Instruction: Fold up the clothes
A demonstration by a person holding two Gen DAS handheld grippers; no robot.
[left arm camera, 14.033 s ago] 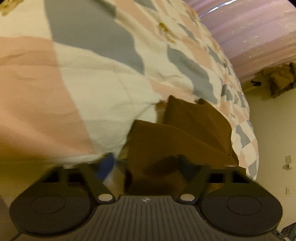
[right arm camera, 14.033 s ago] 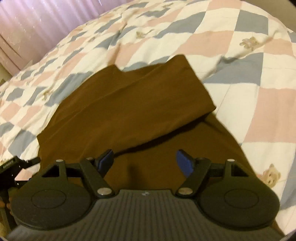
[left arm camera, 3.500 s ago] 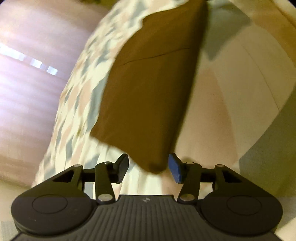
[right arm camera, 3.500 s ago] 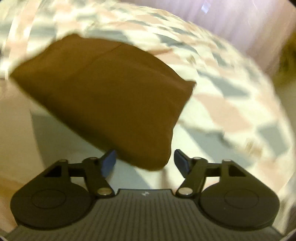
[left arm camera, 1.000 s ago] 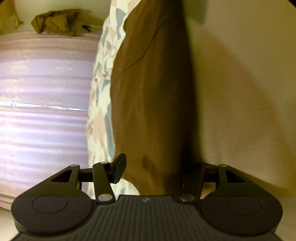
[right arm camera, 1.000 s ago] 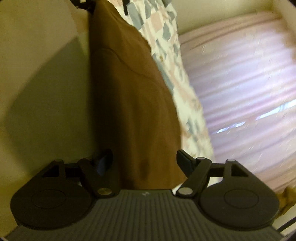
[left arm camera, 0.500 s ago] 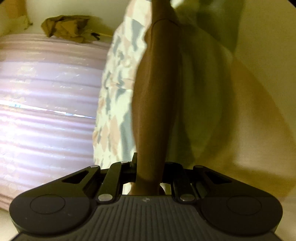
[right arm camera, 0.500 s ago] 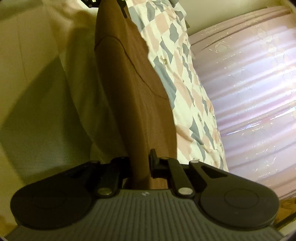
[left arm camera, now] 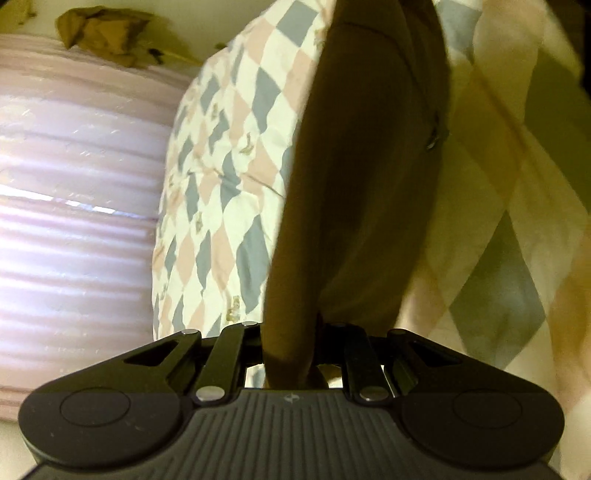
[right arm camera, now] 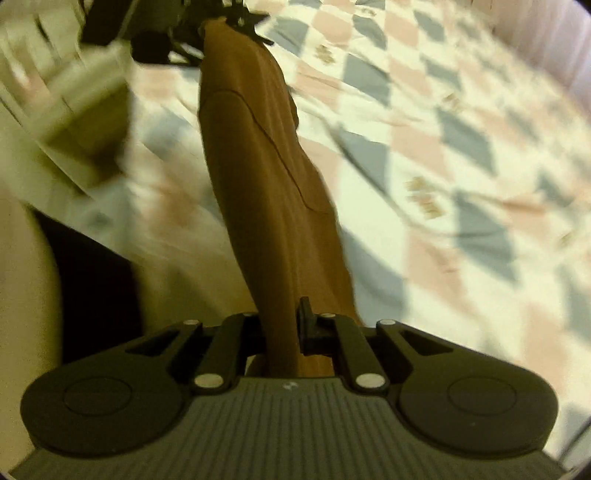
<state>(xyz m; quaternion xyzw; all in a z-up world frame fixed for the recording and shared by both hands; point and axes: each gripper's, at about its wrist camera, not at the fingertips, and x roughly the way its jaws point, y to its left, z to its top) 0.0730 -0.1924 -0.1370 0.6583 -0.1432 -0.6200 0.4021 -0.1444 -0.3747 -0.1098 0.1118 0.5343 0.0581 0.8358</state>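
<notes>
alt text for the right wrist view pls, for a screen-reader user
The right gripper is shut on one end of a brown garment, which stretches away to the left gripper at the top of the picture. Behind lies a bedspread of grey, pink and white diamonds, blurred.

Left gripper (left arm camera: 290, 332): jaws nearly closed, pinching a fold of the brown garment (left arm camera: 362, 177) between the pads; cloth runs up and away from the fingertips. Pointing downward at a slant.

Right gripper (right arm camera: 282, 328): jaws clamped tight on the garment's other end, cloth bunched between the fingers (right arm camera: 306, 314) and stretching forward from them. Pointing steeply down.

In the right wrist view the left gripper shows at the far end of the cloth, blurred, state unreadable there.
</notes>
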